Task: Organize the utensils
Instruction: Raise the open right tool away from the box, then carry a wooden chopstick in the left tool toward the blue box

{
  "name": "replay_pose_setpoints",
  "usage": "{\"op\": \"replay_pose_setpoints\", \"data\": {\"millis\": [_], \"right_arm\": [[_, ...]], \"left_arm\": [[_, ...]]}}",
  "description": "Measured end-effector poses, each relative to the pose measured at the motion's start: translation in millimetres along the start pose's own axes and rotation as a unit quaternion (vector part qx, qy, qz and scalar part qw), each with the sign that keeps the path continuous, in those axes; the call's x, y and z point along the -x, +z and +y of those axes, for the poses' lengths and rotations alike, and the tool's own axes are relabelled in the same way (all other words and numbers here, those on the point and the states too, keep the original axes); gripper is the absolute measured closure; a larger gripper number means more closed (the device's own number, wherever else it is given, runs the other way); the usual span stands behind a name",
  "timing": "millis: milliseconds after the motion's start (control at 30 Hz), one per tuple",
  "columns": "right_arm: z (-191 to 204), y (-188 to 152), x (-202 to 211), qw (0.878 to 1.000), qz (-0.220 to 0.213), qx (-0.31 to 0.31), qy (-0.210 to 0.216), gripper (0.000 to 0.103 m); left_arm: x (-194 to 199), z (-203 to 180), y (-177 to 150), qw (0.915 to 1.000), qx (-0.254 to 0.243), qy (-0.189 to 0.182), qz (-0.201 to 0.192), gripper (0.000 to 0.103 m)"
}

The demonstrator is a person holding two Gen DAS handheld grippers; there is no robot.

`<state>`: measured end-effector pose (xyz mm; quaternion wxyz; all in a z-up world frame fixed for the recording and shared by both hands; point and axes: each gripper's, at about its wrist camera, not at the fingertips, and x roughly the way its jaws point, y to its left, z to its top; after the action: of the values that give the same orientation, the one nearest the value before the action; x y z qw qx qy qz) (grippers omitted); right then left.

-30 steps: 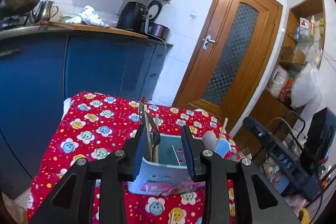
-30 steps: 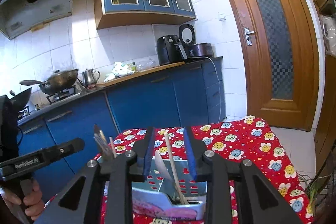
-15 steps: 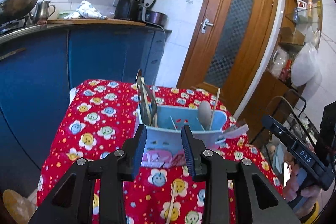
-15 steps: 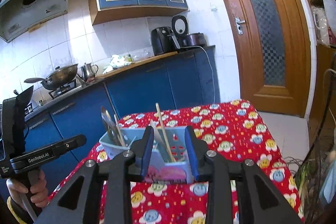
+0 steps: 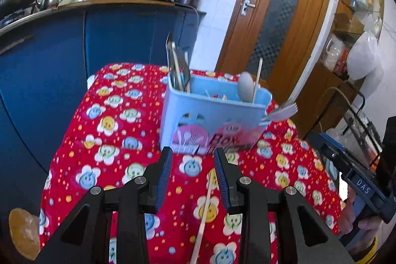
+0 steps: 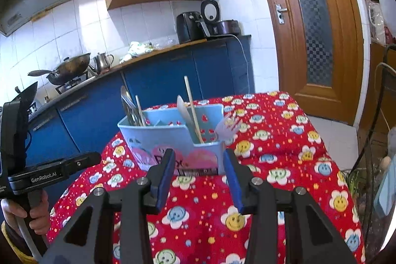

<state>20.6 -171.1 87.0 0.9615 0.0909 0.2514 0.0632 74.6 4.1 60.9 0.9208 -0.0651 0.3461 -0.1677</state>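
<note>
Two handheld grippers face a pale blue utensil box (image 5: 212,115) standing on a table under a red flowered cloth (image 5: 118,130). Knives (image 5: 177,66) stand in the box's left compartment, a spoon (image 5: 245,88) and a chopstick (image 5: 256,78) in its right, and a plastic fork (image 5: 282,111) pokes out at the right end. The left gripper (image 5: 193,157) hangs partly open and empty over a loose chopstick (image 5: 203,217) lying on the cloth. The right gripper (image 6: 199,160), its jaws opening, holds nothing, just short of the box.
</note>
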Motion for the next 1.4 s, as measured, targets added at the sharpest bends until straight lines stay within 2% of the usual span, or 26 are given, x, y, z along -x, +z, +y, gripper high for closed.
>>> {"op": "replay_pose_setpoints", "data": {"millis": [600,900,1167,1400], "right_arm": [[-7,-30,-5,0.998,0.053,-0.024,-0.018,0.058],[-15,-36,-11,0.997,0.067,-0.037,-0.020,0.058],[-21,-40,-12,0.996,0.070,-0.047,-0.017,0.058],[-28,-42,-15,0.995,0.074,-0.057,-0.016,0.058]], "left_arm": [[-37,-8,-38,0.9944,-0.038,0.004,0.098,0.068],[-54,-14,-41,0.9902,-0.057,0.004,0.127,0.068],[-69,-24,-31,0.9851,-0.083,0.004,0.150,0.068],[-81,-27,-30,0.9806,-0.085,-0.009,0.177,0.070]]}}
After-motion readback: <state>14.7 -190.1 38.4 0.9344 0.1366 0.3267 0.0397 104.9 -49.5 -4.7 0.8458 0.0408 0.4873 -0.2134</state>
